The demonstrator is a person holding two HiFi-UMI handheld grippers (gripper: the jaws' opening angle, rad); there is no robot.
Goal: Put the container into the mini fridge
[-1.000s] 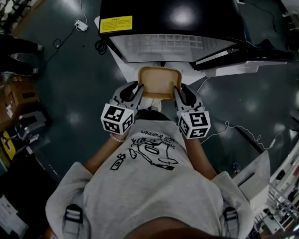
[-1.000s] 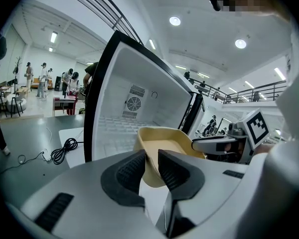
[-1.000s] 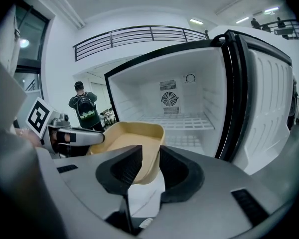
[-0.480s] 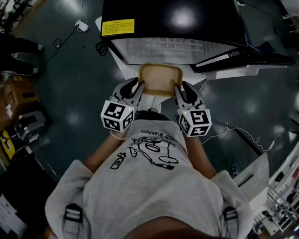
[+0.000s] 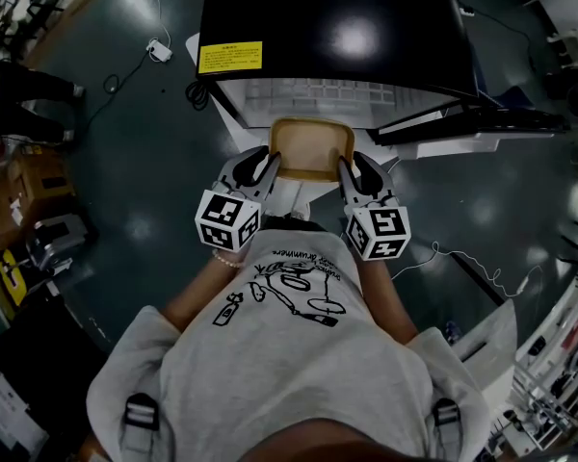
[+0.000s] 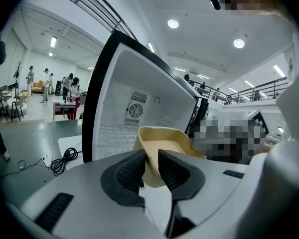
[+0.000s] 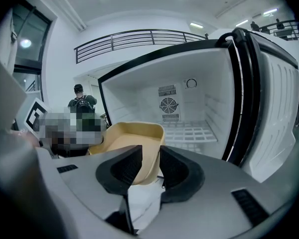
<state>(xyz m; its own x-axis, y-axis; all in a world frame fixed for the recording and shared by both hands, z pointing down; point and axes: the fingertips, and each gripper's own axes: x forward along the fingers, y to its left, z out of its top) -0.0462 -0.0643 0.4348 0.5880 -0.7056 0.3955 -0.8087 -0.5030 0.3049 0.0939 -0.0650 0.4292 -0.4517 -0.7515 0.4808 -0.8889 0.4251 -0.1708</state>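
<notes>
Evenly, the left gripper (image 5: 268, 165) and right gripper (image 5: 350, 168) each pinch a side wall of the container (image 5: 311, 148), slung between them just before the open mini fridge (image 5: 337, 27). Best to advance both together, level, onto the wire shelf (image 7: 189, 131) ahead, then let go.

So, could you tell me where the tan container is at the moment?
The container is at the head view's centre, gripped at its sides by the left gripper and right gripper, just in front of the open mini fridge.
</notes>
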